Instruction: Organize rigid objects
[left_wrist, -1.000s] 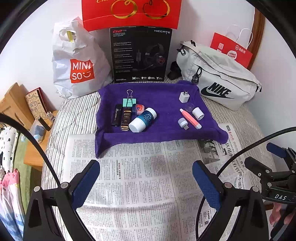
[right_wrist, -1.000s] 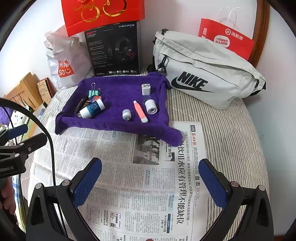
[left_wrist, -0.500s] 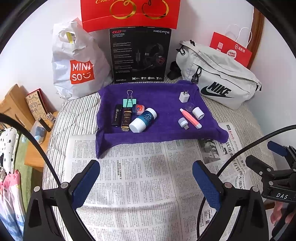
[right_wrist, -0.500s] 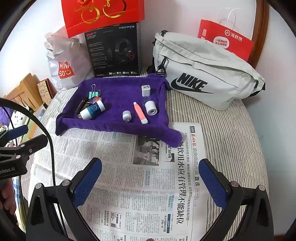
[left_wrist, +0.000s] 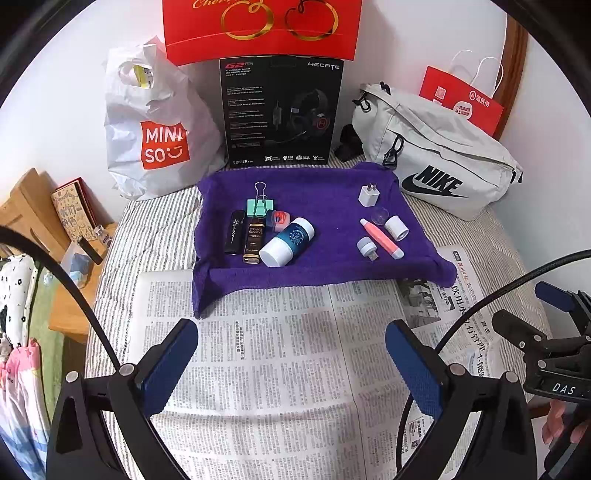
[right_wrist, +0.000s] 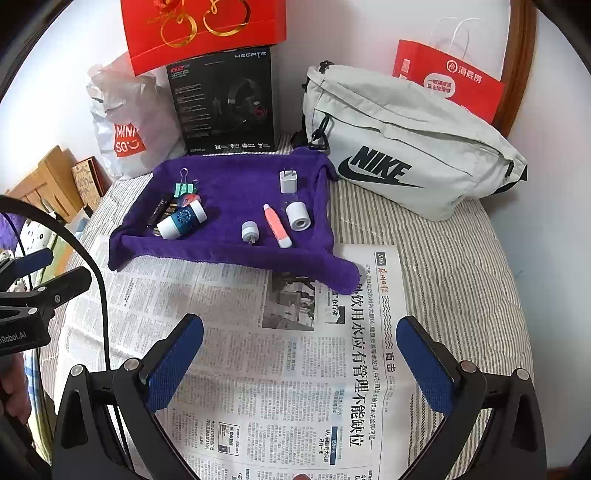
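Two small heaps of hard things are seen on the purple towel (left_wrist: 325, 192), while both the left gripper (left_wrist: 291, 354) and right gripper (right_wrist: 299, 350) are held wide apart, empty, above the newspaper (right_wrist: 258, 354).

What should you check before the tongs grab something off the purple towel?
1. Left tongs open and empty: ok.
2. Right tongs open and empty: ok.
3. Pink tube lying free, nothing on top: ok.
4. Teal bottle clear of its neighbours: not ok, it is crowded against the brown bottle.
5. Newspaper in front bare for setting things down: ok.
6. Purple towel lying flat: not ok, its edges curl up.
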